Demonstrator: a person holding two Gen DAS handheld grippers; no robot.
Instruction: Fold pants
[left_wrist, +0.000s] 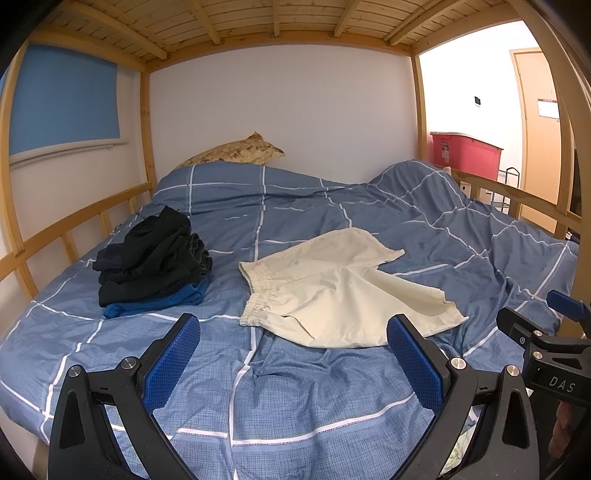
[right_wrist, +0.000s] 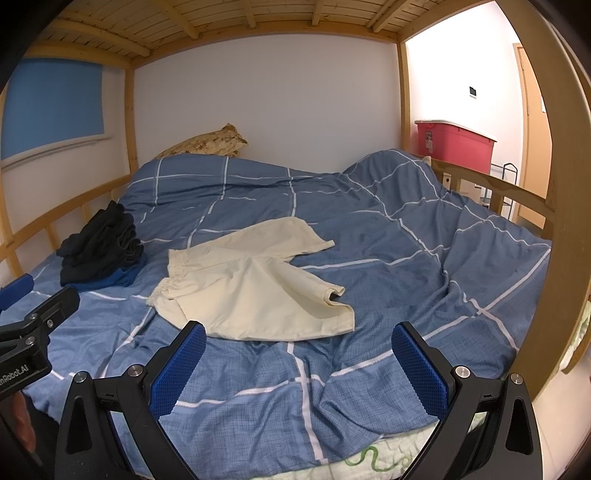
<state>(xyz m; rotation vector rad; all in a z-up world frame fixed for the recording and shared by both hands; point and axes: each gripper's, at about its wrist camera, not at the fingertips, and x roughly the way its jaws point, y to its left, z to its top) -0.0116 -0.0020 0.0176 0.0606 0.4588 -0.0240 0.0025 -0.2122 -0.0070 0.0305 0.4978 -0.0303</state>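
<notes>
Cream shorts lie flat, unfolded, on the duvet, waistband toward the dark stack, 2 legs splayed. Left gripper and right gripper both gape wide, empty, hovering short of the near hem. Judgement: pinch near waistband corner and near leg hem together, then lift evenly onto the far leg.

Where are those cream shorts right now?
The cream shorts lie spread flat mid-bed on the blue checked duvet, just right of the dark stack of folded clothes, ahead of both open grippers.
</notes>
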